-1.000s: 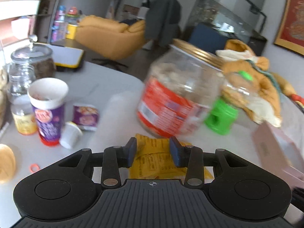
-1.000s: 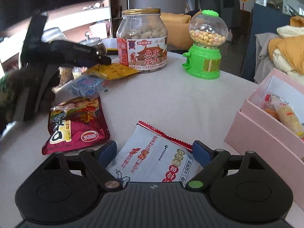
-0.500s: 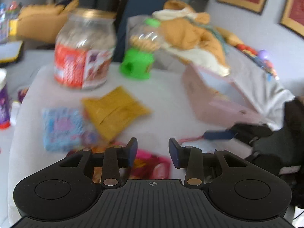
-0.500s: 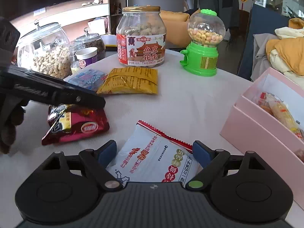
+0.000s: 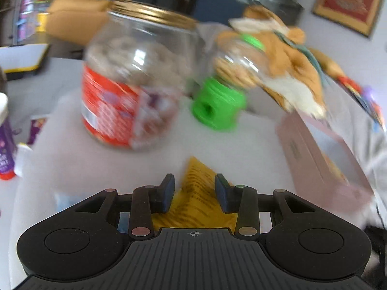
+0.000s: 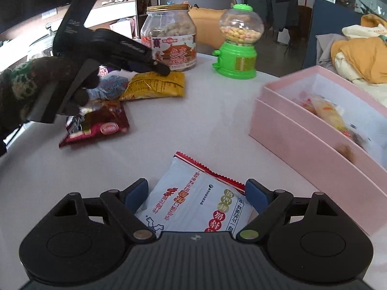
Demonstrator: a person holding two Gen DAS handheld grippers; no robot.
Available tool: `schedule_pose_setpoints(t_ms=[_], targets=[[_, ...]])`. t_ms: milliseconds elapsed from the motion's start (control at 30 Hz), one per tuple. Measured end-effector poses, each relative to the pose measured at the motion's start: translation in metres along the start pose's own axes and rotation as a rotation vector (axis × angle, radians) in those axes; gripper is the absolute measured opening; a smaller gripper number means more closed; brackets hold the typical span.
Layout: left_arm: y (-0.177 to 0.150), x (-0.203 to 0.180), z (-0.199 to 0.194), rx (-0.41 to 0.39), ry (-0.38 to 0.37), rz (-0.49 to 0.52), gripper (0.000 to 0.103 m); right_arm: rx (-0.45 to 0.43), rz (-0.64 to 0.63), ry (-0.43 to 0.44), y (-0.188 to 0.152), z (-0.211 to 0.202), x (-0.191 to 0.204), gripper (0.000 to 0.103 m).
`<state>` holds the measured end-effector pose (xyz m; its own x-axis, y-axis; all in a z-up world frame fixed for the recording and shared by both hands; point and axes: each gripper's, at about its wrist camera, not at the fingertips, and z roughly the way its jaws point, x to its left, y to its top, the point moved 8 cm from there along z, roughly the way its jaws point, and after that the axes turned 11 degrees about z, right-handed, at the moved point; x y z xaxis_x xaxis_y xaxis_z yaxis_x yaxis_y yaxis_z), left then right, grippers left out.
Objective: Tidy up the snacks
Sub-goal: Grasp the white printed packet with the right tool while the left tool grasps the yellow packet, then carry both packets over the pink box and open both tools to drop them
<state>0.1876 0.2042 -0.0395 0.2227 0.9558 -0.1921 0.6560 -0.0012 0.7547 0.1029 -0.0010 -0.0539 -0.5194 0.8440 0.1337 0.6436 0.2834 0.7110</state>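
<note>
Left gripper [image 5: 194,191]: fingers parted, one on each side of the yellow packet [image 5: 196,200]; in the right wrist view a fingertip [image 6: 162,70] rests on the packet's far edge, but whether the pads pinch it cannot be told.
Right gripper [image 6: 196,192]: fingers spread wide, released, straddling the white packet [image 6: 196,200], which lies flat on the table [image 6: 198,120] between them; the pads stand just beside its edges.
Yellow packet: flat on the table at far left, just in front of the peanut jar [image 6: 169,41].
Red packet [image 6: 96,124]: on the table nearer than the yellow one, partly under the gloved left hand [image 6: 29,84].
Blue packet [image 6: 108,85]: between the hand and the yellow packet, mostly hidden.
Pink box [image 6: 302,130]: open, at the right; it holds a wrapped snack [image 6: 326,111].
Candy dispenser [image 6: 238,43]: green base, clear globe, standing to the right of the peanut jar.
In the way: the peanut jar [image 5: 135,84] and candy dispenser [image 5: 220,96] rise close beyond the left gripper; the pink box [image 5: 314,164] lies to its right.
Purple cup [image 5: 4,140]: at the far left edge of the left wrist view.
</note>
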Motion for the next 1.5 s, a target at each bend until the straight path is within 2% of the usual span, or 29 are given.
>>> schedule_pose_setpoints(t_ms=[133,200,333,367,500,600,667,700,800,1000,1133,1233,1300,1433,1500], targets=[[-0.021,-0.043,-0.02,0.045,-0.037,0.11,0.041,-0.016,0.009,0.003,-0.008,-0.011,-0.015,0.089],[-0.028,-0.062,-0.029,0.056,-0.021,0.189,0.042,-0.019,0.035,-0.008,-0.009,-0.012,-0.021,0.092],[-0.027,-0.09,-0.058,0.015,0.147,0.395,0.043,-0.019,0.064,-0.022,-0.01,-0.012,-0.025,0.093],[-0.028,-0.096,-0.064,0.013,0.163,0.438,0.043,-0.021,0.066,-0.028,-0.01,-0.011,-0.026,0.093],[-0.042,-0.115,-0.063,0.117,0.139,0.521,0.044,-0.026,0.084,-0.046,-0.012,-0.014,-0.028,0.093],[-0.054,-0.124,-0.051,0.173,0.15,0.568,0.049,-0.028,0.097,-0.055,-0.013,-0.016,-0.03,0.093],[-0.057,-0.131,-0.039,0.198,0.145,0.57,0.06,-0.029,0.103,-0.063,-0.015,-0.018,-0.03,0.093],[-0.057,-0.134,-0.038,0.205,0.137,0.565,0.061,-0.029,0.104,-0.065,-0.017,-0.019,-0.03,0.093],[-0.055,-0.137,-0.033,0.215,0.123,0.546,0.061,-0.029,0.105,-0.068,-0.02,-0.022,-0.031,0.093],[-0.052,-0.131,-0.031,0.211,0.146,0.535,0.063,-0.033,0.104,-0.066,-0.023,-0.025,-0.031,0.094],[-0.045,-0.122,-0.03,0.192,0.203,0.538,0.063,-0.033,0.105,-0.066,-0.023,-0.025,-0.031,0.094],[-0.039,-0.109,-0.03,0.18,0.236,0.502,0.062,-0.033,0.104,-0.066,-0.023,-0.025,-0.031,0.094],[-0.04,-0.104,-0.029,0.184,0.212,0.471,0.06,-0.033,0.104,-0.066,-0.023,-0.025,-0.032,0.094],[-0.046,-0.112,-0.027,0.186,0.097,0.463,0.072,-0.033,0.104,-0.066,-0.023,-0.025,-0.031,0.094],[-0.044,-0.113,-0.028,0.176,0.08,0.44,0.072,-0.032,0.104,-0.066,-0.023,-0.025,-0.031,0.094]])
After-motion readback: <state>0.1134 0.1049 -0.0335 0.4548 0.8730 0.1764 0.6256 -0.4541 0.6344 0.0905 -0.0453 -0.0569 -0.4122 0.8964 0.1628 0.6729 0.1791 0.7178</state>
